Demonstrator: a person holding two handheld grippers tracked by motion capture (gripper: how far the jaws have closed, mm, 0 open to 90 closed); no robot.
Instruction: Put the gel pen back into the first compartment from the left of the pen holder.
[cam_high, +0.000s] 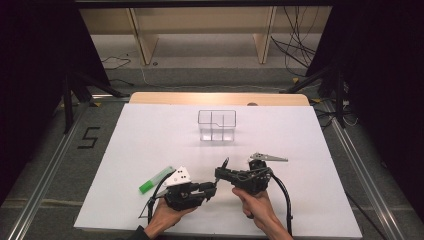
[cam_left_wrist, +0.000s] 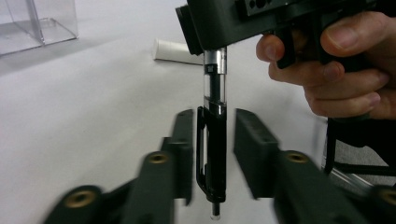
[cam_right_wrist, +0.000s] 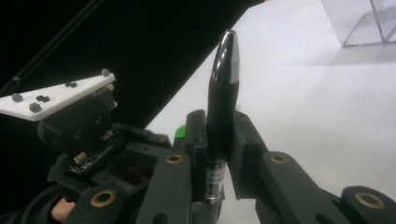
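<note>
A black pen (cam_left_wrist: 215, 88) with a clip and a clear band stands between my two grippers, near the table's front edge. My right gripper (cam_high: 221, 172) is shut on its barrel, and the pen's glossy tip (cam_right_wrist: 225, 60) rises past the jaws in the right gripper view. My left gripper (cam_high: 210, 189) faces it from the left. The left gripper's jaws stand open on either side of the pen's clipped end, with a gap on each side. A hand holds each gripper.
A clear plastic box (cam_high: 217, 125) with compartments stands at the middle back of the white table top (cam_high: 150, 135). A green marker (cam_high: 156, 180) lies left of my left gripper. A white cylinder (cam_left_wrist: 177, 50) lies on the table beyond the pen.
</note>
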